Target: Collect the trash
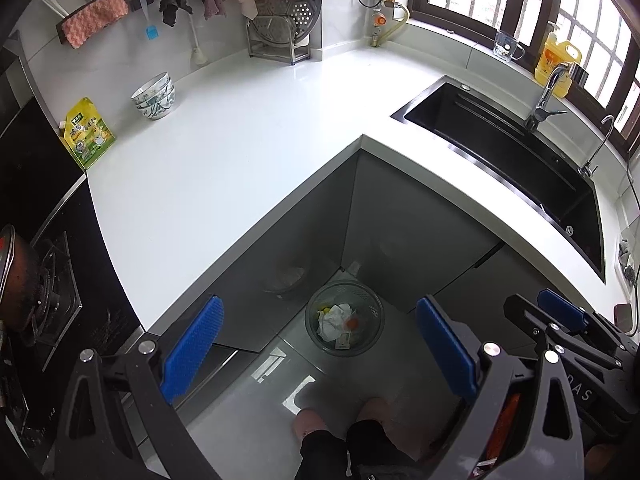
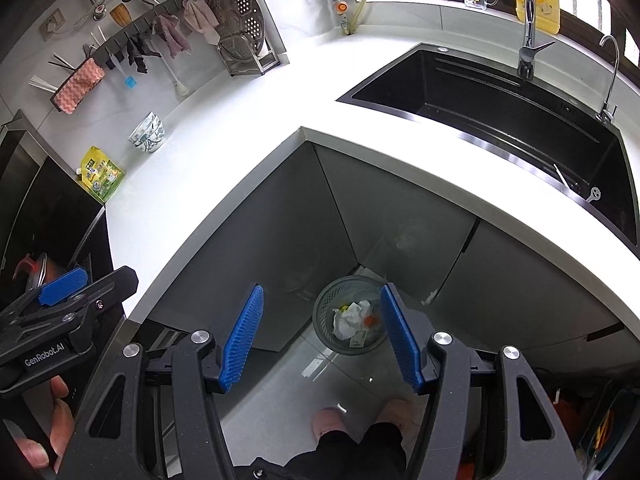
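While both grippers are held high above the floor, no trash is seen on the white L-shaped countertop [image 1: 248,128]. The left gripper [image 1: 316,356] and the right gripper [image 2: 320,336] are spread wide, and nothing is held between the blue ribbed pads [image 2: 242,338]. Crumpled white paper and orange scraps [image 2: 354,320] are lying inside the round grey mesh waste basket [image 2: 326,312], which stands on the floor in the corner of the grey cabinets [image 1: 304,220]. Probably the collecting is almost finished; the counter should be checked once more, slowly, before the grippers are lowered.

Home kitchen (sink [image 1: 508,168], stove [image 1: 48,292])
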